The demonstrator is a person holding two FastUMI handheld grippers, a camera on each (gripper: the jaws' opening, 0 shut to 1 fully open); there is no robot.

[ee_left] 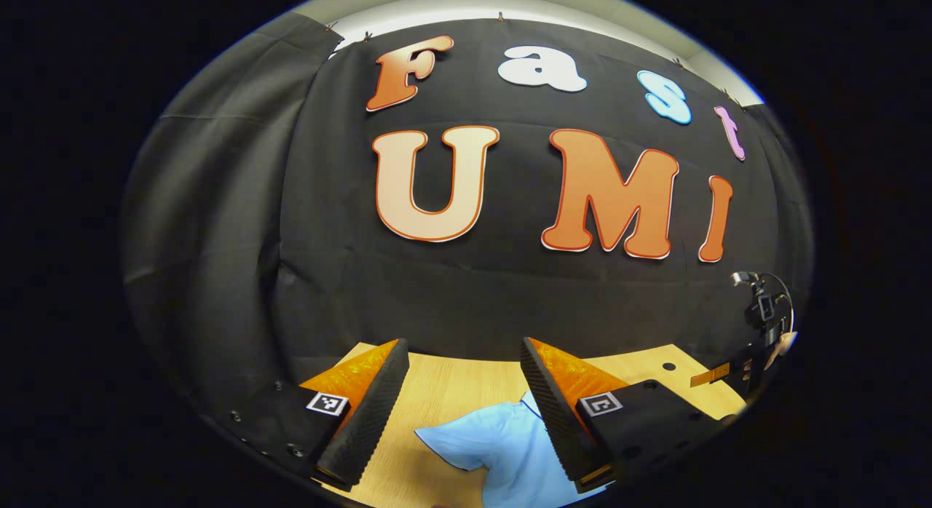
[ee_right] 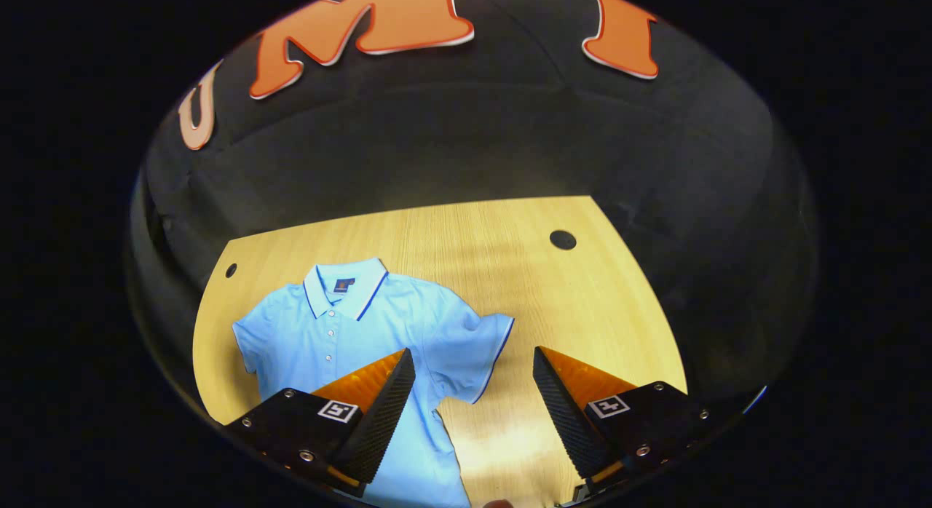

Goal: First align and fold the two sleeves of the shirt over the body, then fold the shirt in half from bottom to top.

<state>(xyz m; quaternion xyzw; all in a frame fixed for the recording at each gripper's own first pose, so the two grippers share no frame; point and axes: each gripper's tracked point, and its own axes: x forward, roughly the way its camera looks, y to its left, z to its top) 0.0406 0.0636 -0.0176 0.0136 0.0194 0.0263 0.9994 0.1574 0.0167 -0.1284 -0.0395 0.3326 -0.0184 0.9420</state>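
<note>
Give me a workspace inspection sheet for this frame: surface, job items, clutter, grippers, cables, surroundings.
Surface: light wooden table with two round holes near its far corners.
Job's things: light blue polo shirt lying flat, collar toward the wall, both short sleeves spread out, nothing folded yet.
Clutter: nothing seen.
Grippers: left hand-held gripper open, above a shirt sleeve, not touching it as far as I can tell. Right hand-held gripper open, above the table with the shirt's sleeve and side between and under its fingers, no grasp.
Cables: a thin cable loop on the other hand-held gripper, at the right edge of the left gripper view.
Surroundings: black cloth booth wall behind the table.
</note>
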